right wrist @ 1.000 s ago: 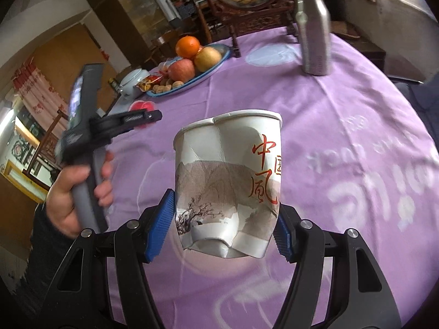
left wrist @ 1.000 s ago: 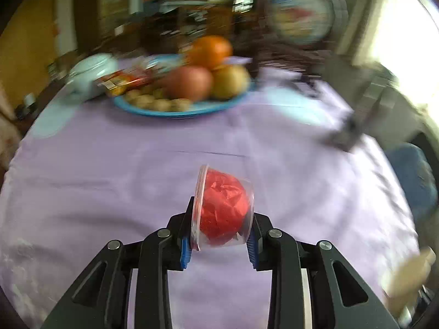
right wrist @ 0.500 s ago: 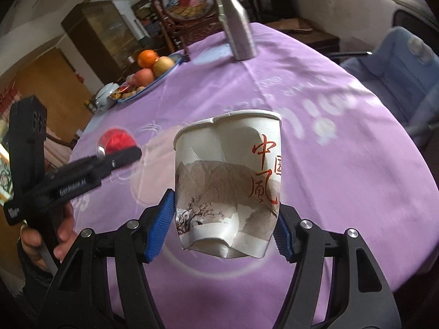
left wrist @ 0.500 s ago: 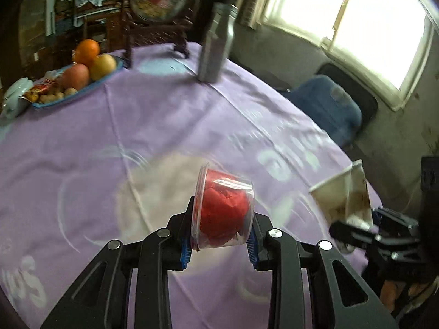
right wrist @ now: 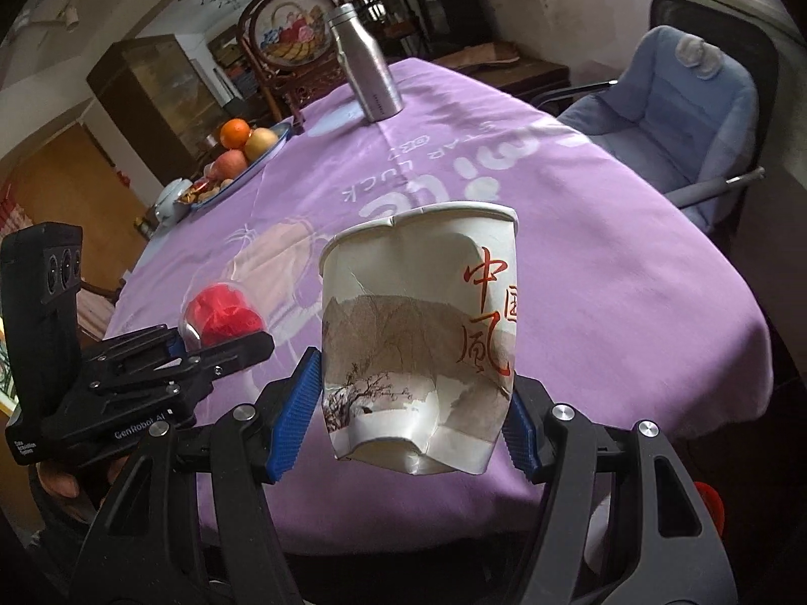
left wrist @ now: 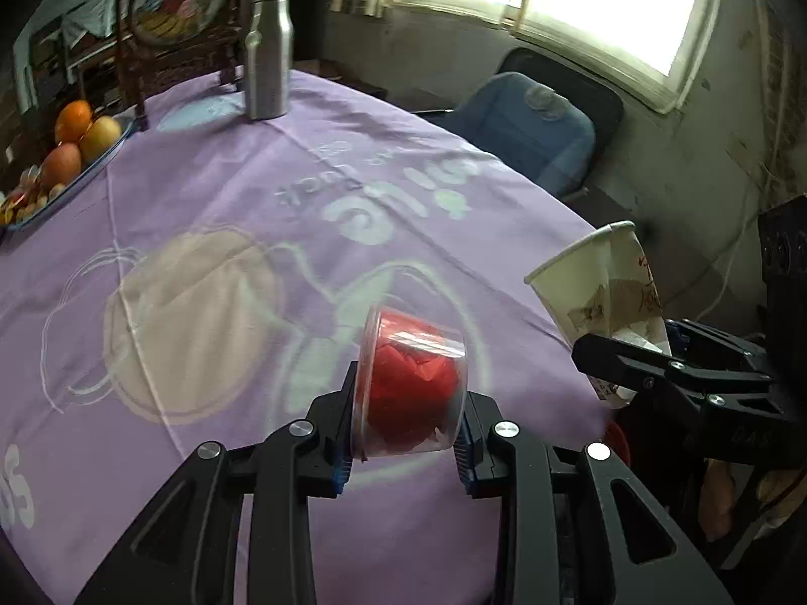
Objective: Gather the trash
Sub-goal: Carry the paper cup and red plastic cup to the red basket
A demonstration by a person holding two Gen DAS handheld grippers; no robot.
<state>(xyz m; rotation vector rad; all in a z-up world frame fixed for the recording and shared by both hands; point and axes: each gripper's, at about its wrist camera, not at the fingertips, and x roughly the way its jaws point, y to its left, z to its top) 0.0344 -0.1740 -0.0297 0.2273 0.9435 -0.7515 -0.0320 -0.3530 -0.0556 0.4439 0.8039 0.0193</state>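
Note:
A small clear plastic cup with crumpled red stuff inside [left wrist: 411, 385] lies sideways between the blue pads of my left gripper [left wrist: 406, 436], which is shut on it above the near part of the purple tablecloth [left wrist: 212, 212]. My right gripper [right wrist: 411, 411] is shut on a dented white paper cup with red characters [right wrist: 421, 333], held upright above the table's near edge. In the left wrist view that paper cup [left wrist: 605, 297] shows at the right, beyond the table's edge. In the right wrist view the red-filled cup [right wrist: 222, 317] shows at the left.
A steel bottle [left wrist: 267, 50] stands at the table's far side before a carved chair back [left wrist: 176, 10]. A blue plate of fruit [left wrist: 65, 146] lies far left. A blue armchair [right wrist: 671, 121] stands right of the table. A red rim [right wrist: 708, 501] peeks below the edge.
Both grippers have swung right and back toward the table's near right edge, each keeping its cup. The left view has turned from the fruit plate to the window and armchair.

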